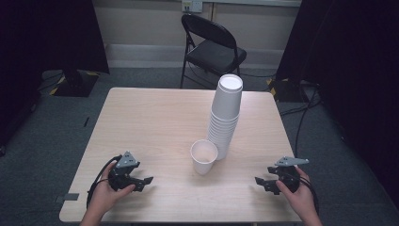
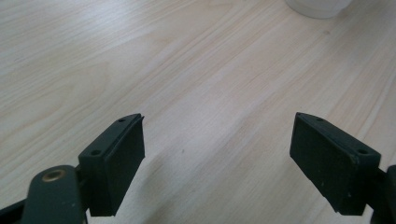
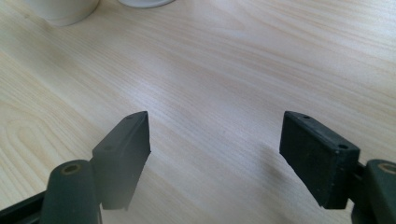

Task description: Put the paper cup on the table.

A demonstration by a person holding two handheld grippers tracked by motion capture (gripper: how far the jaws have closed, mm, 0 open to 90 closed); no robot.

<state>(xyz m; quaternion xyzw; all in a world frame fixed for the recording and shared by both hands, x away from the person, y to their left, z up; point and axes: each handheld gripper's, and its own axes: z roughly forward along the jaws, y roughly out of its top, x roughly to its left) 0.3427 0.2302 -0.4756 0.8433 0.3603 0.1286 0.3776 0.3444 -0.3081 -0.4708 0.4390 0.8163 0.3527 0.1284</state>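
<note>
Both grippers low over the pale wood-grain tabletop (image 1: 141, 117), near its front edge. Left gripper (image 1: 145, 181) spread wide, nothing between the fingers (image 2: 116, 158), bare wood under them. Right gripper (image 1: 261, 181) likewise wide and empty, black flat-faced fingers (image 3: 126, 149) angled inward toward the middle.

Single paper cup (image 1: 203, 157) upright, mouth up, between the two grippers and farther out from both: ahead and to the right of the left fingers, ahead and to the left of the right ones. Roughly midway, so neither hand clearly nearer; perhaps a shade closer to the right. Long axis vertical, tapering toward the base.

Tall stack of nested paper cups (image 1: 226, 115) just behind and beside the single cup, apparently touching it or nearly so, leaning slightly, rims ribbed down the lower half. White base of a cup (image 2: 317, 7) at the top edge of the left gripper view; two white bases (image 3: 63, 11) at the top of the right gripper view.

Thin, smooth, matte white paper, easily crushed; judged to need a gentle sideways squeeze.
</note>
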